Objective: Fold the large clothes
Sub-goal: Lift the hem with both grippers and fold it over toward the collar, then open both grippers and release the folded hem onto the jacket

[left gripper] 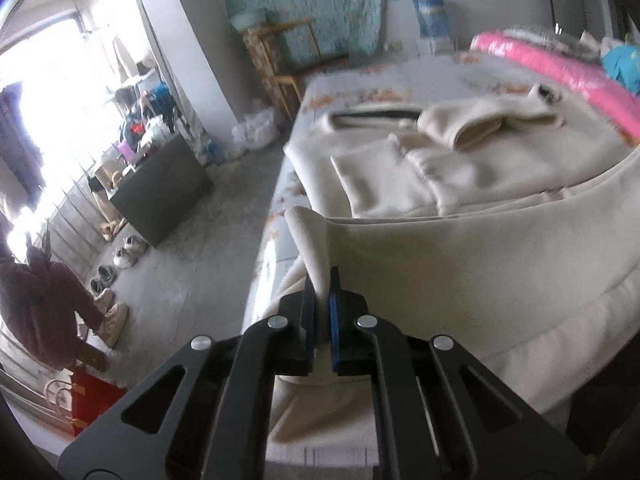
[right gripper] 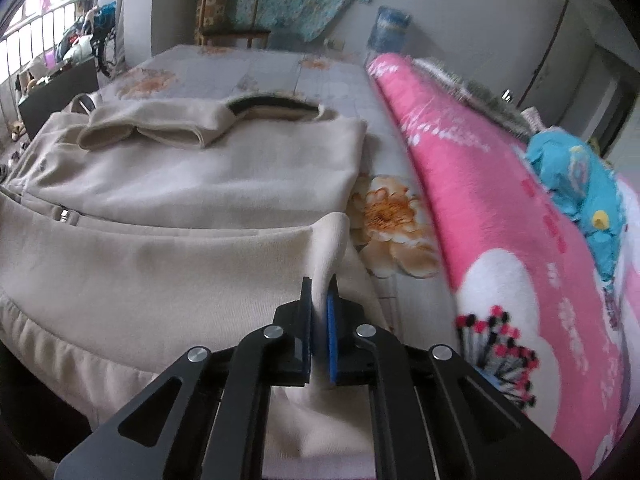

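A large cream coat (left gripper: pixel 400 168) lies spread on a flower-print bed (left gripper: pixel 360 80), with its sleeves folded across the chest near the collar. My left gripper (left gripper: pixel 322 280) is shut on the coat's lifted bottom hem at its left corner. The coat also shows in the right wrist view (right gripper: pixel 208 176). My right gripper (right gripper: pixel 320 284) is shut on the hem's right corner. The hem stretches between both grippers and is raised above the coat's body.
A pink flowered blanket (right gripper: pixel 500 220) with a blue garment (right gripper: pixel 576 176) on it lies along the bed's right side. A wooden shelf (left gripper: pixel 280 52) stands past the bed's far end. Left of the bed are a dark cabinet (left gripper: pixel 160 192), shoes (left gripper: pixel 120 256) and a person (left gripper: pixel 40 300).
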Available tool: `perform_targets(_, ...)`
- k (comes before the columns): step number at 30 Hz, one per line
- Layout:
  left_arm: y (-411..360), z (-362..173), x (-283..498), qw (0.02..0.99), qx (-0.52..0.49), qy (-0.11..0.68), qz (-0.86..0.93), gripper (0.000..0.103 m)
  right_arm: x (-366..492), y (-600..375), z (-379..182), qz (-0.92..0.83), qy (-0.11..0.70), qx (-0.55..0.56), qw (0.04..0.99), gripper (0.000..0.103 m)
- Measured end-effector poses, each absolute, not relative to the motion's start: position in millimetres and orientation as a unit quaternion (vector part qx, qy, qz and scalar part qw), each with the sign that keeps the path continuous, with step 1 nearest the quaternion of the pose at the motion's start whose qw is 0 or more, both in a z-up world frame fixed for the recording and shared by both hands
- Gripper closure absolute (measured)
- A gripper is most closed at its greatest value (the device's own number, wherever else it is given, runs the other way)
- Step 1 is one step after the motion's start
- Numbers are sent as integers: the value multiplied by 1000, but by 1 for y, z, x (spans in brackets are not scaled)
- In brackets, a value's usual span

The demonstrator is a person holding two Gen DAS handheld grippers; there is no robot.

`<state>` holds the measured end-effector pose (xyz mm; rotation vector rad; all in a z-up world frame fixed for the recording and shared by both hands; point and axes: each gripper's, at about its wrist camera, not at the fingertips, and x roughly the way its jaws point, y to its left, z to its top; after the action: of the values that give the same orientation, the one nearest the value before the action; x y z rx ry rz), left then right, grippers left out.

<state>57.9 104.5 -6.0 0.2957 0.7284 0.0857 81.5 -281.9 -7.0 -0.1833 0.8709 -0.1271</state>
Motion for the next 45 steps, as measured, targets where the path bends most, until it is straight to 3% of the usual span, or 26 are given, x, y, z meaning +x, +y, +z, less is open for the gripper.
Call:
perform_targets(10, 116, 64, 5, 960, 98, 263, 19, 98, 24, -264, 71, -97, 293, -123, 943, 97)
perform_targets(18, 125, 119, 78, 972, 81, 221, -11, 98, 98, -279, 118, -80, 238, -116, 961, 97)
perform_targets(24, 136, 100, 218, 949, 54, 306, -43, 98, 218, -306, 106, -42, 289, -52, 955, 97)
perform_targets(30, 141, 7, 322, 891, 44, 452, -17, 86, 322, -304, 20, -48, 430, -83, 898, 90)
perform_targets(32, 148, 2, 326, 889, 31, 457, -8, 83, 327, -309, 6, -71, 442, -103, 888, 89)
perform_targets(38, 162, 40, 268, 915, -10, 400, -48, 82, 250, -332, 52, -49, 386, -74, 918, 88)
perform_targets(45, 152, 0, 210, 872, -54, 473, -112, 82, 180, -336, 14, 48, 472, -7, 880, 89)
